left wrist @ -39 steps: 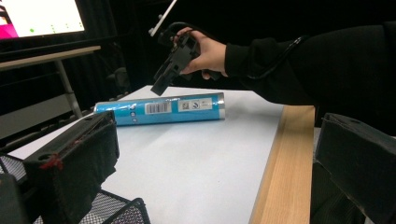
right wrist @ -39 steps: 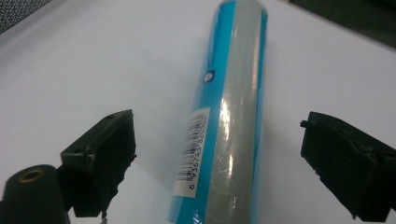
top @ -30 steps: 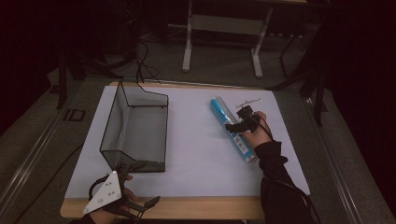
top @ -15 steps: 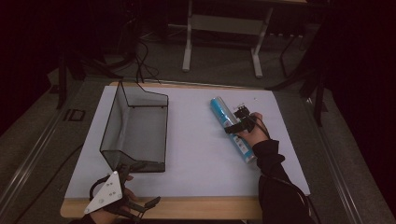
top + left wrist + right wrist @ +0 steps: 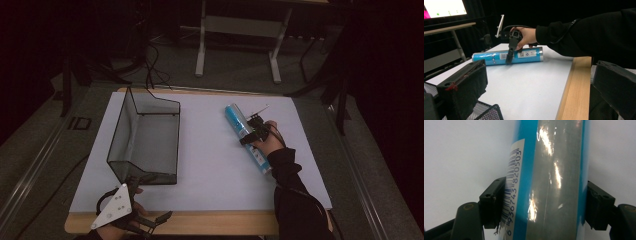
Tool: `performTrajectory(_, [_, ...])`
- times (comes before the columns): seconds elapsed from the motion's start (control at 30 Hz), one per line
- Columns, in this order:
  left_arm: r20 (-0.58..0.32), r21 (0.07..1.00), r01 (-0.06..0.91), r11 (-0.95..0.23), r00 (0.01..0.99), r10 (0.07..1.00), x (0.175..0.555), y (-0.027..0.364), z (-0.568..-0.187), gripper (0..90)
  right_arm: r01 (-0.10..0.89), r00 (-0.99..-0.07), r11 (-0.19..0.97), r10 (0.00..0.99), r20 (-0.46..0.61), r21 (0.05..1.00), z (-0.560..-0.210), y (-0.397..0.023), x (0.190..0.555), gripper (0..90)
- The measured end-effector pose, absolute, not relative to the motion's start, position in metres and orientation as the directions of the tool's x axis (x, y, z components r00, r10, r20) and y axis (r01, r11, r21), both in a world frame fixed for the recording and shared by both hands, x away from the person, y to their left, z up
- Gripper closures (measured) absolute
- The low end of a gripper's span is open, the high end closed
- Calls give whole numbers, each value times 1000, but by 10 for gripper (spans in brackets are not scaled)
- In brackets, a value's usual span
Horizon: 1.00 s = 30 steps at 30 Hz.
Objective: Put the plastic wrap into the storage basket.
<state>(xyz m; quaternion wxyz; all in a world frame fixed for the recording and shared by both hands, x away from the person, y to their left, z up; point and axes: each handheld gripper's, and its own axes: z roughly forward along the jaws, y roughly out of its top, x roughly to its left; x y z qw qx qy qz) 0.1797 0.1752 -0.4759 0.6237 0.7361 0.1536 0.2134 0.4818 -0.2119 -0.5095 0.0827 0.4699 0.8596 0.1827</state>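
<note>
A blue tube (image 5: 234, 116) with a barcode label lies diagonally on the white sheet at the right of the table. My right gripper (image 5: 252, 131) reaches down over its middle. Its two pads press on opposite sides of the blue tube (image 5: 549, 157), which rests on the sheet, so the right gripper (image 5: 546, 205) is shut on it. In the left gripper view, the right gripper (image 5: 511, 48) stands on the tube (image 5: 529, 55), held by a hand. My left gripper (image 5: 150, 222) hovers at the near left table edge, open and holding nothing; its jaws (image 5: 539, 75) stand wide apart.
A black wire mesh basket (image 5: 150, 145) stands on the left half of the white sheet (image 5: 210, 165), just beyond my left gripper. The wooden table edge (image 5: 220, 222) runs along the front. A white table frame (image 5: 240, 25) and cables lie on the floor behind.
My right gripper has shifted slightly left and settled onto the blue tube, with its jaws now on both sides. The left gripper and the basket have stayed put.
</note>
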Motion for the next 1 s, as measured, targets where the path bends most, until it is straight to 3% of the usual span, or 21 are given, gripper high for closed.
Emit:
performTrajectory(0.2, [128,983,-43,-180,862,491,179,175,-476,1,797,-518,486,855,-7,359,-508,-205,482,306])
performTrajectory(0.57, [129,982,-42,-184,861,492,180,174,-476,2,828,-467,411,882,62,382,-504,-211,480,313])
performTrajectory(1.0, [133,981,-44,-189,859,494,180,174,-476,1,809,-420,306,898,130,502,-473,-215,473,314])
